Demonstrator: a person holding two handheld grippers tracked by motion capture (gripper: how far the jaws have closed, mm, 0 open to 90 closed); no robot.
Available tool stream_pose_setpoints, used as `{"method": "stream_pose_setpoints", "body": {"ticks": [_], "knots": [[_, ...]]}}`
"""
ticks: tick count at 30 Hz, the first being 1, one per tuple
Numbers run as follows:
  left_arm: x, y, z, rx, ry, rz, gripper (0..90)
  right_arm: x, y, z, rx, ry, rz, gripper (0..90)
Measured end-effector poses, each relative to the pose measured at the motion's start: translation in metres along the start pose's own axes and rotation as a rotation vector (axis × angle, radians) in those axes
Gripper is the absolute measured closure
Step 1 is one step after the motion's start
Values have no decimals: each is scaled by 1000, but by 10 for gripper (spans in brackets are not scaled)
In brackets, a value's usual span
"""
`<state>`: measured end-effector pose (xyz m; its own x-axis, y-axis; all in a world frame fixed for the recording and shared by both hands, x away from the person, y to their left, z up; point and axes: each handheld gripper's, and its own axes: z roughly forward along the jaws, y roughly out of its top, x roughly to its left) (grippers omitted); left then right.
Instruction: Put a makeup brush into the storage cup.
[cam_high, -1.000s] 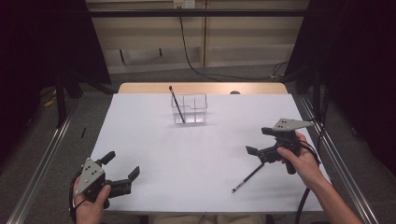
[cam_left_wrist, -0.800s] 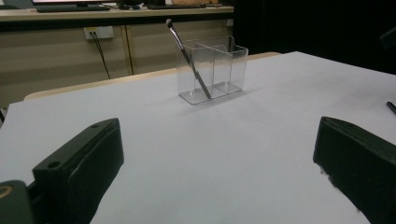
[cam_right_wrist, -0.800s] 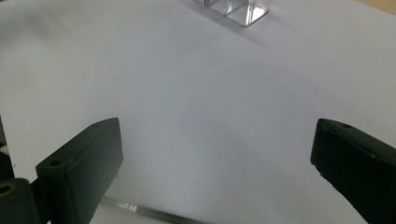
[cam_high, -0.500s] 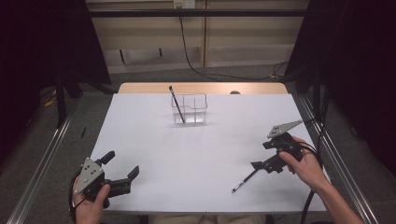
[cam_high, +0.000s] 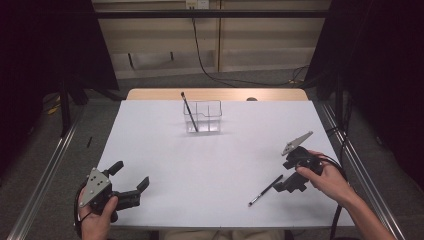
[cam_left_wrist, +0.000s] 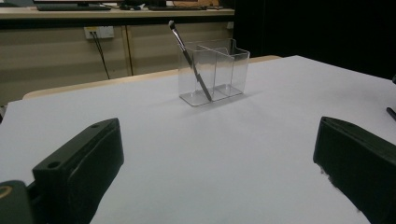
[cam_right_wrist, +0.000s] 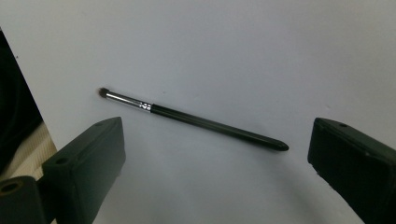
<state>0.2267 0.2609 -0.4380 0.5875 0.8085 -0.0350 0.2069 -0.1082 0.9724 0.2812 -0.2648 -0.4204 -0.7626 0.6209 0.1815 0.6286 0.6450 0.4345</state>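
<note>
A clear two-compartment holder (cam_high: 203, 116) stands at the back middle of the white table (cam_high: 210, 160). A thin dark brush (cam_high: 189, 112) leans in its left compartment. A second brush (cam_high: 266, 190) lies flat near the front right, bristle end toward the front edge. My right gripper (cam_high: 288, 185) is tipped down just right of this brush, open; in the right gripper view the lying brush (cam_right_wrist: 196, 120) stretches between the two jaws of the right gripper (cam_right_wrist: 215, 156), untouched. At the front left my left gripper (cam_high: 131, 175) rests open and empty, facing the holder (cam_left_wrist: 214, 70) and its leaning brush (cam_left_wrist: 189, 58).
A bare wooden strip (cam_high: 215, 94) runs behind the white sheet. Metal rails (cam_high: 47, 175) flank the table on both sides. Cables (cam_high: 200, 45) hang on the back wall. The white sheet between the holder and both grippers carries nothing.
My right gripper has tipped downward and moved toward the front edge, closing in on the lying brush. The left gripper, holder and both brushes have not moved.
</note>
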Motion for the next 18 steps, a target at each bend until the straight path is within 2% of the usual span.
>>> {"method": "stream_pose_setpoints", "body": {"ticks": [3,6,8,14,18], "knots": [[0,0,0,0,1,-3,17,1,0,0,12,6,-18,36],[0,0,0,-4,4,-12,17,2,1,0,34,32,-29,41],[0,-1,1,10,1,-2,17,4,1,0,41,46,-61,41],[0,-1,2,11,-3,3,17,0,3,3,56,72,-93,38],[0,-1,1,11,0,2,17,1,6,6,93,64,-143,57]]}}
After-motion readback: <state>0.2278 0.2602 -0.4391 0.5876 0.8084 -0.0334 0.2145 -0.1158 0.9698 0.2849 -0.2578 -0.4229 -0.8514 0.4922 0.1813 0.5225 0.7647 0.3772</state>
